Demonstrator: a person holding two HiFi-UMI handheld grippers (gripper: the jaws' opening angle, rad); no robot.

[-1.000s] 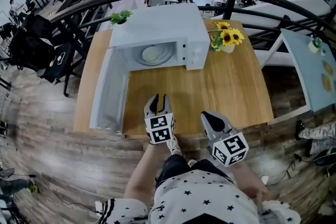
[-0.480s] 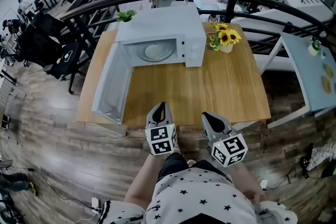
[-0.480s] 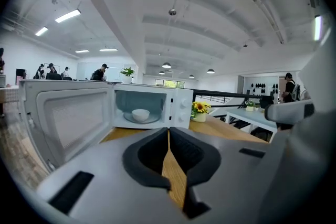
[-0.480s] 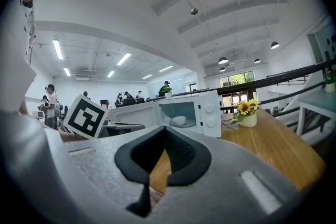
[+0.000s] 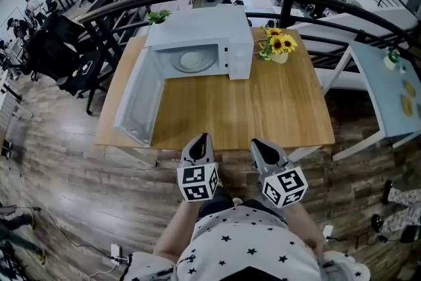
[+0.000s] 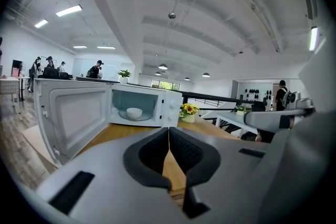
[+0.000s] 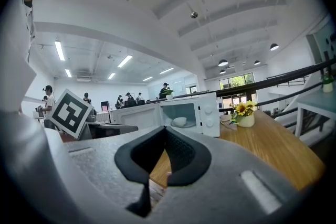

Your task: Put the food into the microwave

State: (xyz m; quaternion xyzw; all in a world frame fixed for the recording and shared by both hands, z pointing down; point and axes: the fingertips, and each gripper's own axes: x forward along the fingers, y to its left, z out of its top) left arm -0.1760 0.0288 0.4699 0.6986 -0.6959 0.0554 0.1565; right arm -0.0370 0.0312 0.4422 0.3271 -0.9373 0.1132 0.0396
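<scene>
Sitting on the turntable [image 6: 126, 117] inside the microwave [image 5: 197, 29], the white bowl [image 6: 134, 112] is too small for its food to be made out. The open door [image 5: 135, 102] swings out to the left over the worktop [image 5: 263, 108]. The person's hands are hidden behind the marker cubes [image 5: 197, 182]. The left gripper [image 5: 200, 139] and right gripper [image 5: 258, 143] hover at the worktop's near edge, well apart from the microwave. Each has its fingers pressed together on nothing. Any print on the control panel [image 5: 238, 57] is too small to read.
</scene>
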